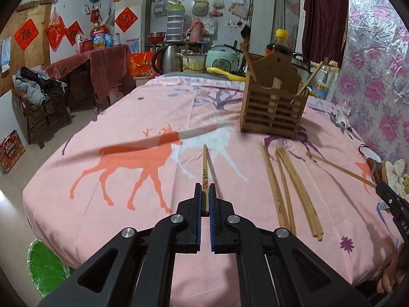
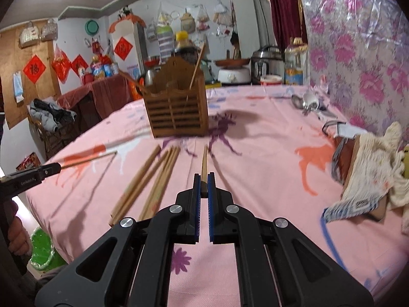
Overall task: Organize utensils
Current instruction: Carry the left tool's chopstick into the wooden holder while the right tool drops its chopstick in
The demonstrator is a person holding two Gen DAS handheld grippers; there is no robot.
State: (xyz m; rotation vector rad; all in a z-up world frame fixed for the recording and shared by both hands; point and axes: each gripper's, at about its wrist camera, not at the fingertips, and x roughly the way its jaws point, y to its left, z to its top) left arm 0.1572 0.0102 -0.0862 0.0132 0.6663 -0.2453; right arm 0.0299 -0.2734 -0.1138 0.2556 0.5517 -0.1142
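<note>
Each gripper's fingers clamp one chopstick: the left gripper [image 1: 204, 192] holds a printed chopstick [image 1: 205, 168], the right gripper [image 2: 204, 181] a plain chopstick [image 2: 204, 162]. Both point toward the wooden utensil holder [image 1: 274, 107], with loose chopsticks [image 1: 291, 189] on the pink-clothed counter [image 1: 127, 204] before it.

Pink deer-print tablecloth [image 1: 122, 117], brown slatted holder [image 1: 272, 107], tan chopsticks [image 1: 294, 186]

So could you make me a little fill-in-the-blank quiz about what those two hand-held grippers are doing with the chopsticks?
1. Each hand-held gripper, left and right, is shut on a single ____.
2. The wooden holder stands on a cloth whose main colour is ____.
3. The loose chopsticks lie on the cloth between the two grippers, ____ the holder.
4. The animals printed on the cloth are ____.

Missing words: chopstick; pink; outside; deer
</note>
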